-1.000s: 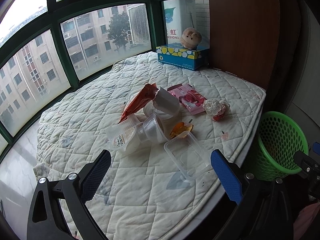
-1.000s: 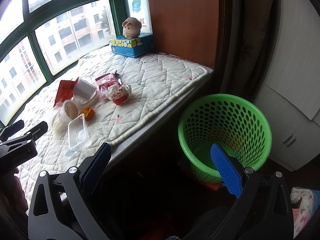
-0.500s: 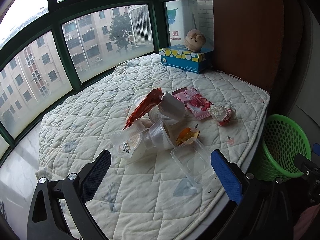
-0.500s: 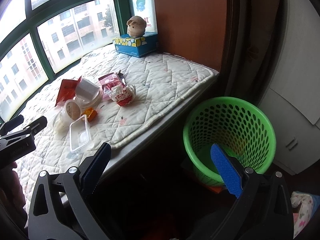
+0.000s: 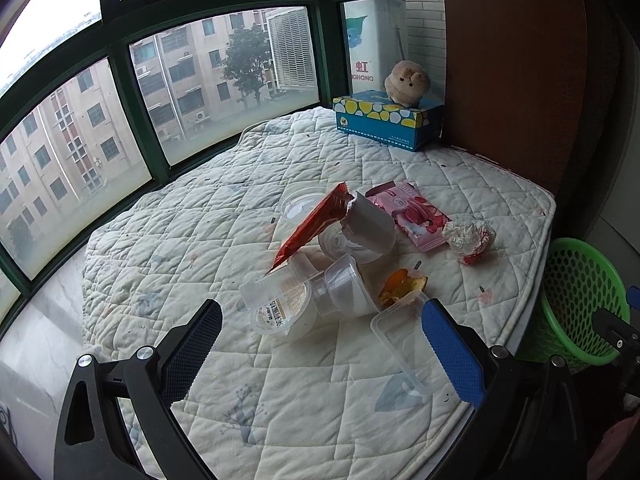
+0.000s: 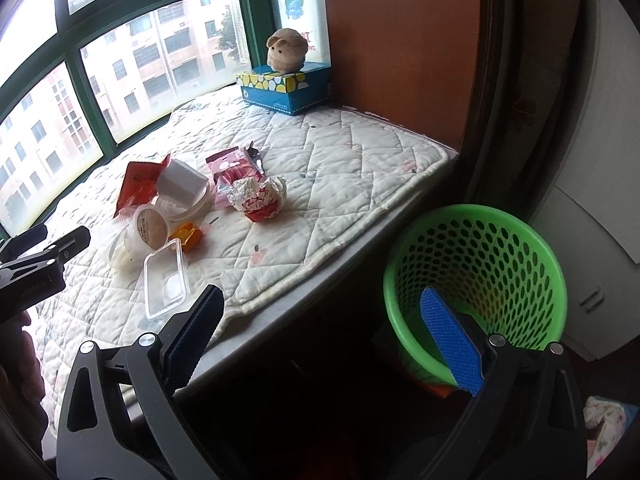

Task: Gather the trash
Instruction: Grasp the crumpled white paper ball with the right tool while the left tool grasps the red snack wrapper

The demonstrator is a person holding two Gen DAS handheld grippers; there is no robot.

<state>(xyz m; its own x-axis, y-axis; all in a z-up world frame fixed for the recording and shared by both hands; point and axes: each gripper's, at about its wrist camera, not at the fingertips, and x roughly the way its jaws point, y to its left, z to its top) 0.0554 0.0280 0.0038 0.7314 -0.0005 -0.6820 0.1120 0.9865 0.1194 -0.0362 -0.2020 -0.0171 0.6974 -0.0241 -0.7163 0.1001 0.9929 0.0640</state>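
Observation:
Trash lies piled on the quilted pad (image 5: 208, 220): an orange-red wrapper (image 5: 316, 220), clear plastic cups (image 5: 280, 308), a clear rectangular tray (image 5: 400, 344), an orange scrap (image 5: 400, 288), a pink snack packet (image 5: 412, 212) and a crumpled foil ball (image 5: 470, 236). My left gripper (image 5: 320, 352) is open and empty, just short of the cups and tray. My right gripper (image 6: 320, 340) is open and empty, off the ledge's edge beside the green mesh basket (image 6: 480, 280). The pile also shows in the right wrist view (image 6: 168, 216).
A blue tissue box (image 5: 388, 124) with a plush toy (image 5: 406, 80) on it stands at the back by the brown wall panel (image 5: 508, 72). Windows curve round the pad's far side. The basket (image 5: 576, 300) stands on the floor below the pad's right edge.
Both views have shifted slightly: the trash pile sits a little further right and lower in the left view, and the basket has slid right in the right view. Nothing was taken hold of.

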